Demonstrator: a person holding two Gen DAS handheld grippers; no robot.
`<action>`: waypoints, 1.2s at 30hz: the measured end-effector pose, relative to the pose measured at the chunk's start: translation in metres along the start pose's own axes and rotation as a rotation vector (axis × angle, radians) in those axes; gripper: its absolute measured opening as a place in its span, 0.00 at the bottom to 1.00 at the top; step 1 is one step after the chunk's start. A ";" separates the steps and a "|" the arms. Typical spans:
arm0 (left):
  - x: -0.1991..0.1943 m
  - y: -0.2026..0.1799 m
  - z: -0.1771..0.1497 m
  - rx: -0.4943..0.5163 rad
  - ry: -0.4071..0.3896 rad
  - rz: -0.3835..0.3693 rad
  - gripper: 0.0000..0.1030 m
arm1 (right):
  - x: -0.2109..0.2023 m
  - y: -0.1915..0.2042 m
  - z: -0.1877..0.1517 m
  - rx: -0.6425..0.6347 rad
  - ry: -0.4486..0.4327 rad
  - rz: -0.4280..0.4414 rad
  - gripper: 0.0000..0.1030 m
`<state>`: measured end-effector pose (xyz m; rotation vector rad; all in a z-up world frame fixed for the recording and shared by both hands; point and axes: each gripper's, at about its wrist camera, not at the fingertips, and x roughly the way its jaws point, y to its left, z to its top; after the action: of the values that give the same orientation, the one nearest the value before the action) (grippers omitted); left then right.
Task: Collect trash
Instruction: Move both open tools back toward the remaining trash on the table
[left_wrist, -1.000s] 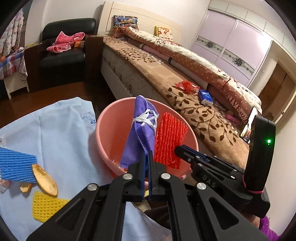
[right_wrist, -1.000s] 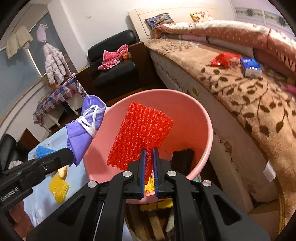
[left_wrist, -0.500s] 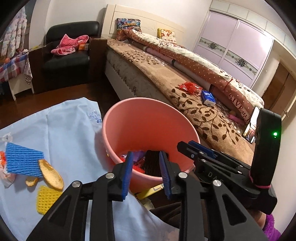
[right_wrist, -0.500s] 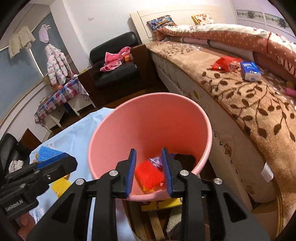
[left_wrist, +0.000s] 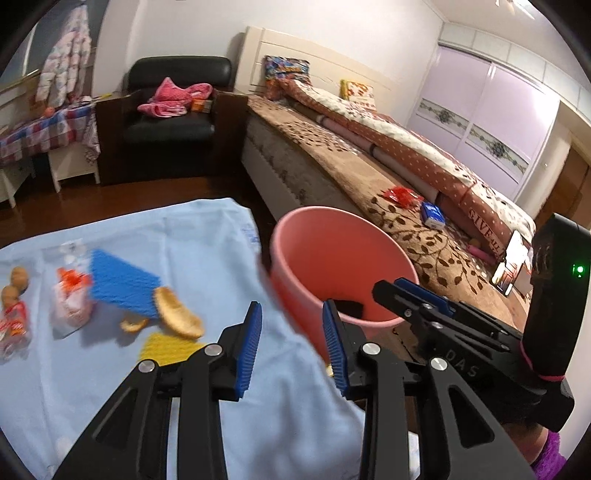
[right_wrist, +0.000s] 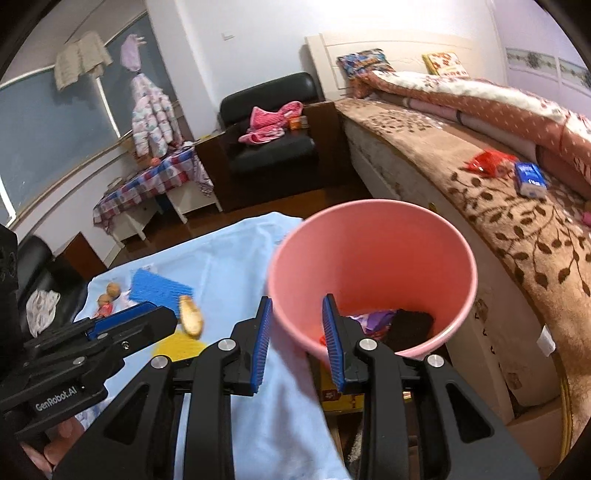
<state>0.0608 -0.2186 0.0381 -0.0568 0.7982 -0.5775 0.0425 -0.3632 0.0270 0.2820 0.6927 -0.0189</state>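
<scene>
A pink bin (left_wrist: 332, 258) (right_wrist: 373, 258) stands by the edge of a table under a light blue cloth (left_wrist: 184, 369). Inside lie a purple mask (right_wrist: 373, 319), a red foam net (right_wrist: 321, 338) and a black piece (right_wrist: 410, 326). My left gripper (left_wrist: 293, 349) is open and empty over the table's edge beside the bin. My right gripper (right_wrist: 297, 345) is open and empty at the bin's near rim. On the cloth lie a blue foam net (left_wrist: 123, 286), a peel (left_wrist: 177, 314), a yellow foam net (left_wrist: 166, 345) and wrappers (left_wrist: 72, 299).
A bed (left_wrist: 369, 177) with a brown blanket runs behind the bin and holds a red packet (left_wrist: 402, 195) and a blue packet (left_wrist: 432, 216). A black armchair (left_wrist: 173, 122) stands at the back. A yellow box (right_wrist: 340, 395) sits under the bin.
Both grippers opened: the purple mask and the red foam net dropped into the bin. Both grippers then drew back and swung left toward the table.
</scene>
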 end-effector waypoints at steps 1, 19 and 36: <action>-0.005 0.006 -0.002 -0.007 -0.004 0.012 0.32 | -0.001 0.007 -0.001 -0.010 0.000 0.006 0.28; -0.097 0.147 -0.041 -0.176 -0.059 0.188 0.37 | 0.012 0.129 -0.003 -0.068 0.026 0.193 0.39; -0.070 0.201 -0.033 -0.223 -0.008 0.184 0.38 | 0.063 0.194 -0.010 -0.240 0.129 0.131 0.40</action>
<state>0.0933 -0.0075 0.0092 -0.1884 0.8474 -0.3130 0.1059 -0.1689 0.0284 0.0974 0.7955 0.2074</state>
